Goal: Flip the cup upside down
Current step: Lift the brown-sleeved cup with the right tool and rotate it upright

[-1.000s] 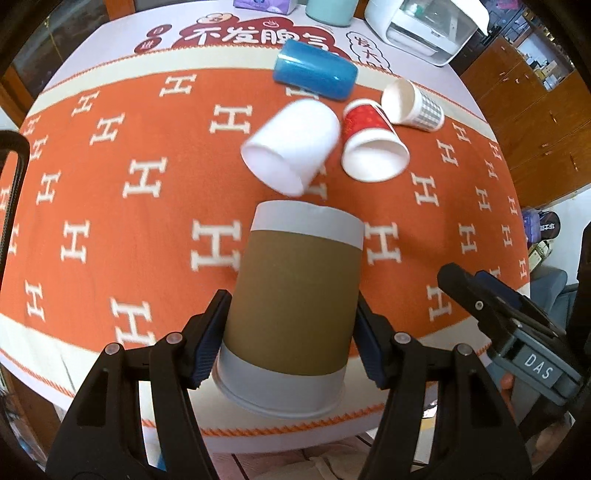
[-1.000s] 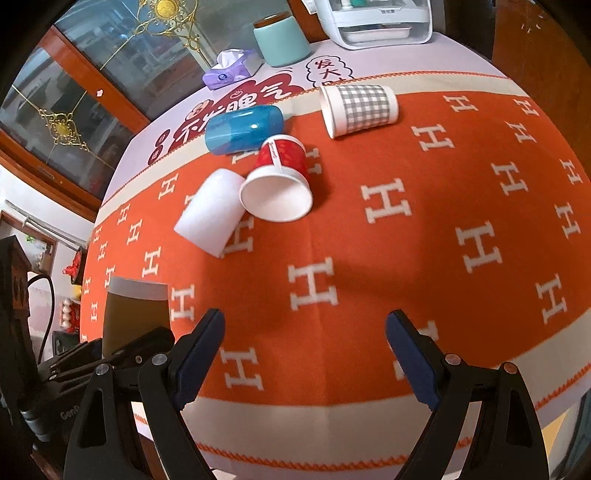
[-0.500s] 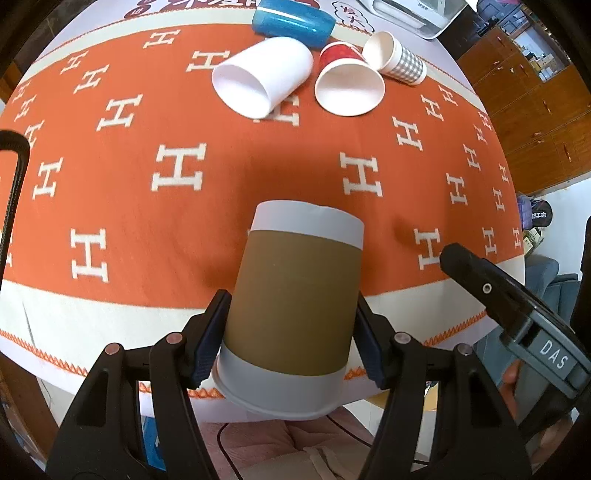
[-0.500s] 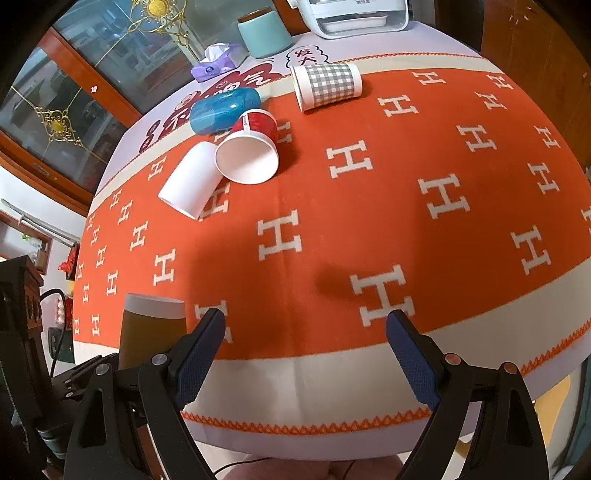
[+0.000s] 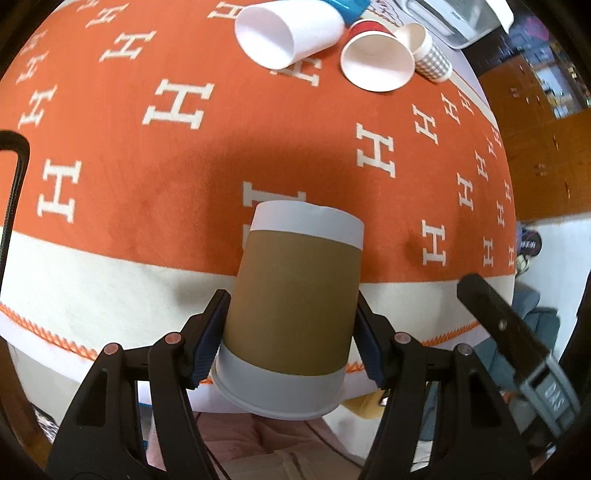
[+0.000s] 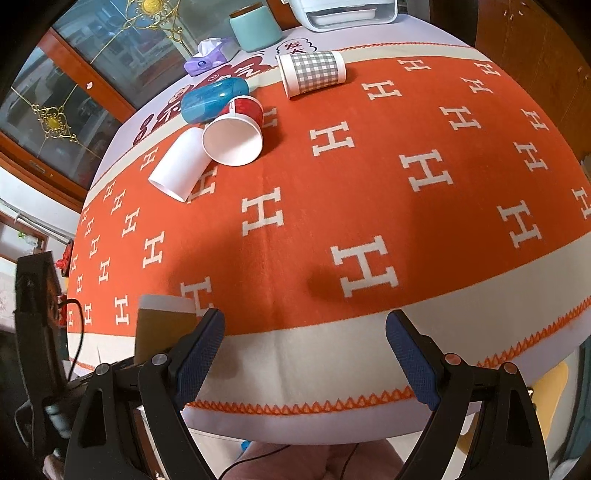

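My left gripper [image 5: 290,334] is shut on a brown paper cup [image 5: 295,295] with white bands. The cup's base points away from me and its wide rim is toward me, and it hangs above the table's near edge. The same cup [image 6: 159,325] shows at the lower left of the right wrist view. My right gripper [image 6: 304,354] is open and empty, above the near edge of the orange cloth [image 6: 369,184].
Several cups lie on their sides at the far side: a white one [image 6: 181,166], a red one [image 6: 236,129], a blue one [image 6: 214,98] and a checked one [image 6: 314,74]. A teal jar [image 6: 255,27], a tissue pack [image 6: 208,55] and a white appliance [image 6: 340,11] stand behind.
Both grippers have pulled back toward the table's near edge. The left one still holds the brown cup, now over the cream border instead of the orange middle.
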Demonstrator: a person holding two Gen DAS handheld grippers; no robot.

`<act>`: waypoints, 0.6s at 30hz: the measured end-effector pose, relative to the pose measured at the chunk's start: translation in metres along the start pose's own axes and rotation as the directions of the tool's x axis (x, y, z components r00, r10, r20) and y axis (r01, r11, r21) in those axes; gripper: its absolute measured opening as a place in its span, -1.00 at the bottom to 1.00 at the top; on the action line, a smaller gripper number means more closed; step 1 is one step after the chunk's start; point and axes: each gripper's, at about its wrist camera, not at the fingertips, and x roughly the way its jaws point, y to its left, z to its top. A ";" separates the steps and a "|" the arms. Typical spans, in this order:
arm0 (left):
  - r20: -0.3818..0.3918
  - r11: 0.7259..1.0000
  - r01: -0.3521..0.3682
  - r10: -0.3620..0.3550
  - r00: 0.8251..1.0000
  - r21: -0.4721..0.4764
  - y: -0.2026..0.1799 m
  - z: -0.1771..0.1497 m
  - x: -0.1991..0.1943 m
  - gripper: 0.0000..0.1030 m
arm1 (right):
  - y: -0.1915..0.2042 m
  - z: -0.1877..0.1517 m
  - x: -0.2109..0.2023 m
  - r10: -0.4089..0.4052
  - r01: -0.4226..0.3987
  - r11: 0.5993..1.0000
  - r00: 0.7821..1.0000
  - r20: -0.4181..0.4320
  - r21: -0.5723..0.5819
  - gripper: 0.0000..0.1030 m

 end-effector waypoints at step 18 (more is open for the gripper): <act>0.001 0.998 -0.048 0.048 0.999 0.036 -0.020 -0.001 0.016 0.58 | -0.010 -0.007 -0.010 0.009 -0.009 1.000 1.000 0.016 0.016 0.75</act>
